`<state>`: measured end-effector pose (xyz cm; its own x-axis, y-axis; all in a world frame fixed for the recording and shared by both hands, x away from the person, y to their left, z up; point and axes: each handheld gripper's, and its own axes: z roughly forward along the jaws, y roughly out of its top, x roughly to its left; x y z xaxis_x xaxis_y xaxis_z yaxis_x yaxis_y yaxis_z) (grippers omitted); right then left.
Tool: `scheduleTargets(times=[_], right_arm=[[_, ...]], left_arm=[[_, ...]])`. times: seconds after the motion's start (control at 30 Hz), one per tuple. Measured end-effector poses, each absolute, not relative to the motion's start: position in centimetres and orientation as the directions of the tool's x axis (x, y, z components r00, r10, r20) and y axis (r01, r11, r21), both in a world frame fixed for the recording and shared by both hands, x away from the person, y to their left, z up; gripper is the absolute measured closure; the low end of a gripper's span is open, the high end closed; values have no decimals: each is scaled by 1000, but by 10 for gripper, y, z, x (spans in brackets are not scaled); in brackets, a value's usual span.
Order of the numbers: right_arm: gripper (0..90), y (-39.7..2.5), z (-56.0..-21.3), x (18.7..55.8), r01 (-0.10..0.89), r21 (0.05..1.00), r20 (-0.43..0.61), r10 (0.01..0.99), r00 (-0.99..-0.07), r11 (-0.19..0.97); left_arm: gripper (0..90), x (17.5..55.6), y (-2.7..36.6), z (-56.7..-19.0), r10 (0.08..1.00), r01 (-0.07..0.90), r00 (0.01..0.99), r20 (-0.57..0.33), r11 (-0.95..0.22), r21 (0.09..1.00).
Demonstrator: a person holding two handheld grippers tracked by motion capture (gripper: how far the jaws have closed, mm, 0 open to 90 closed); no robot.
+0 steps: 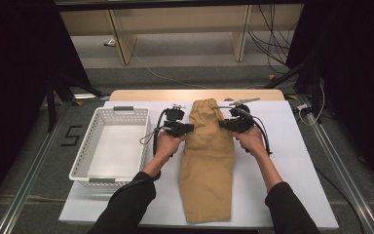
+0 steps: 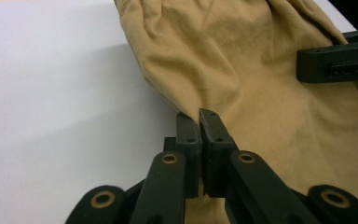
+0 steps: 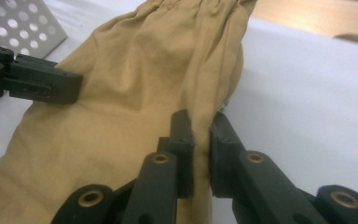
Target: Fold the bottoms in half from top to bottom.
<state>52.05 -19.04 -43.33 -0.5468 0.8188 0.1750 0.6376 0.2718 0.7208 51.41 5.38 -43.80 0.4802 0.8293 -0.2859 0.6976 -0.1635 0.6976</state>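
Pinching tan shorts (image 1: pixel 207 156) (both edges): left claw (image 1: pixel 189 128), right claw (image 1: pixel 222 124).

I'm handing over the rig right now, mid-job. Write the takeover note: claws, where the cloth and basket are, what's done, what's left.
Left claw: shut on the left edge of the tan folded cloth garment, a little below its gathered waistband.
Right claw: shut on the opposite edge at about the same height, cloth pinched between its jaws.
Garment: lying flat and lengthwise on the white table cover, waistband at the far end.
White perforated plastic basket: left of the garment, nothing in it.
Done: both edges gripped.
Left: probably fold the garment and put it in the basket; no lift visible yet.
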Motion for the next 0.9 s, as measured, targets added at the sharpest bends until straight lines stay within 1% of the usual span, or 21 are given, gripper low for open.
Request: scheduleTargets(times=[0.2,0.37,0.53,0.8,0.9], right_arm=[[824,-195,-421,515,584,770,153,814,-560,257],[823,-195,-416,501,511,799,80,787,-611,315],[822,-194,-413,481,436,827,20,757,-653,354],[820,-193,-409,449,378,842,-11,714,-700,384],[817,-193,-409,433,372,842,-8,700,-715,390]], left_arm=[[865,510,55,-424,812,641,524,-256,-178,747],[865,496,63,-422,776,589,580,-245,-192,785],[864,481,69,-419,750,539,625,-216,-214,815],[864,449,77,-418,717,493,670,-189,-239,837],[864,436,78,-418,701,475,692,-173,-262,840]])
